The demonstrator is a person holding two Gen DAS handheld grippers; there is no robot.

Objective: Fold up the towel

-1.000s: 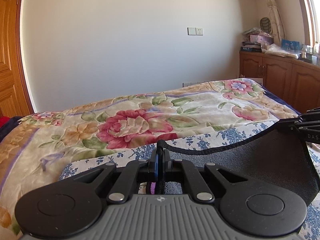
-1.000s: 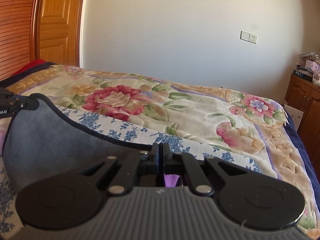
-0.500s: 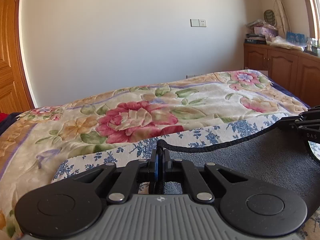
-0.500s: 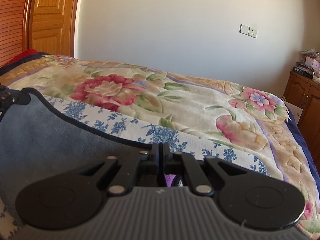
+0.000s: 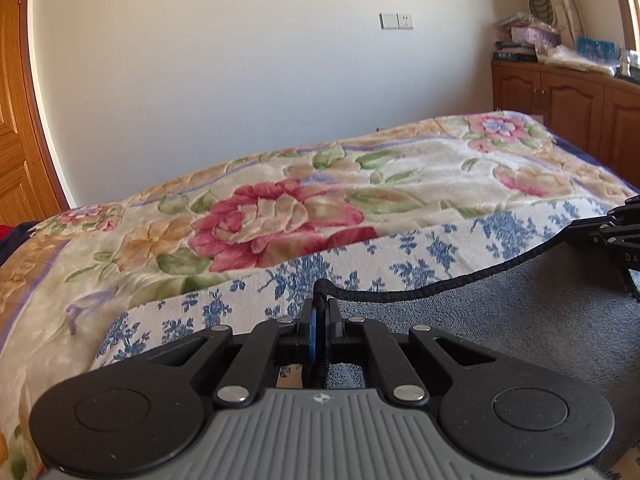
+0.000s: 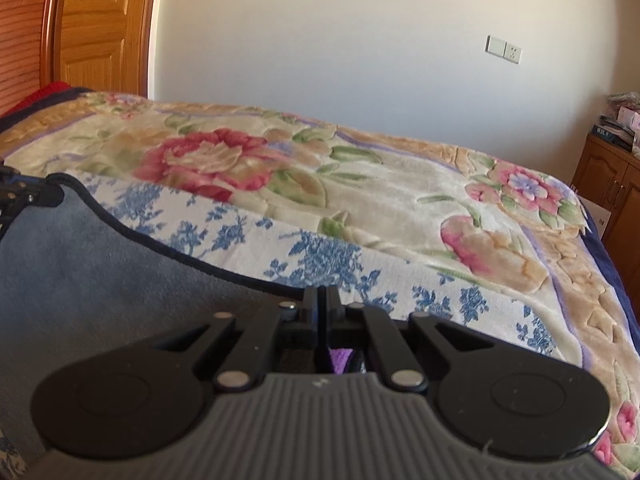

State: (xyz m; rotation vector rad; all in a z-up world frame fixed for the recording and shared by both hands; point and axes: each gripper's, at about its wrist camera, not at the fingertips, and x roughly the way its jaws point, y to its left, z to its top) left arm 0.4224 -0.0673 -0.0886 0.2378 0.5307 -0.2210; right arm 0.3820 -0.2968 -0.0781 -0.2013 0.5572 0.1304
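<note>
The grey towel (image 5: 500,320) with a dark corded edge is stretched between my two grippers, low over the bed. My left gripper (image 5: 320,304) is shut on the towel's left corner. My right gripper (image 6: 322,294) is shut on the right corner of the towel (image 6: 100,272). Each gripper shows at the edge of the other's view: the right one (image 5: 616,232) at the far right, the left one (image 6: 16,196) at the far left. The towel's lower part is hidden behind the gripper bodies.
Beneath the towel lies a white cloth with blue flowers (image 5: 400,256) on a flowered blanket (image 5: 280,216) covering the bed. A wooden cabinet (image 5: 568,112) with clutter stands at the right wall. A wooden door (image 6: 96,28) is at the left.
Both grippers have moved forward and lower with the towel. The towel's top edge has sunk closer to the bed.
</note>
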